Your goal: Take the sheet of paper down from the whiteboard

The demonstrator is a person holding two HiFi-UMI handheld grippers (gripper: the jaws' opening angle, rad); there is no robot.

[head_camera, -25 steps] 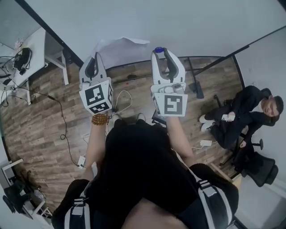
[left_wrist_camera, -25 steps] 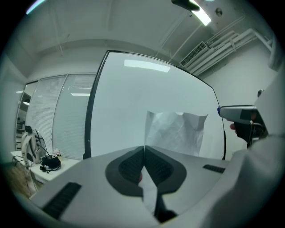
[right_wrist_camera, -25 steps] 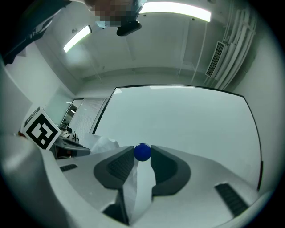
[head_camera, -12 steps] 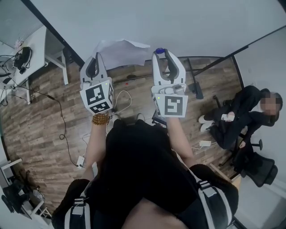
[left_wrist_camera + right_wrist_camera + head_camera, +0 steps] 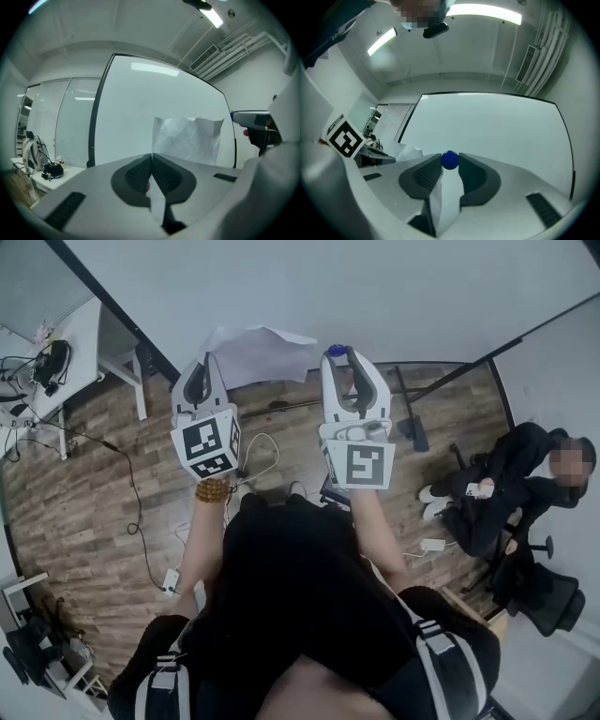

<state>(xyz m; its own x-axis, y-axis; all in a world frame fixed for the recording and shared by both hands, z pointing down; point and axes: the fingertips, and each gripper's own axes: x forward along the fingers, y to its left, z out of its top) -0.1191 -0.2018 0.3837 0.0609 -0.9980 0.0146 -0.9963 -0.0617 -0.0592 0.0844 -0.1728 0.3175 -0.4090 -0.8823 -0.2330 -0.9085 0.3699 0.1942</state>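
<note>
The white, creased sheet of paper point(image 5: 255, 351) hangs loose in front of the whiteboard point(image 5: 309, 287). My left gripper point(image 5: 204, 362) is shut on its lower left edge. In the left gripper view the jaws point(image 5: 151, 161) meet on the sheet of paper point(image 5: 187, 138), which stands up beyond them. My right gripper point(image 5: 336, 352) is to the right of the sheet, shut on a round blue magnet point(image 5: 335, 349). The right gripper view shows the blue magnet point(image 5: 449, 160) pinched between the fingertips, off the board, with the whiteboard point(image 5: 497, 126) behind it.
A person point(image 5: 511, 484) sits on a chair at the right. The whiteboard's stand legs point(image 5: 409, 413) rest on the wooden floor below the board. A desk point(image 5: 56, 352) with cables stands at the left, and loose cables point(image 5: 136, 512) cross the floor.
Both grippers keep their holds and have barely moved. The sheet's free top edge has shifted slightly.
</note>
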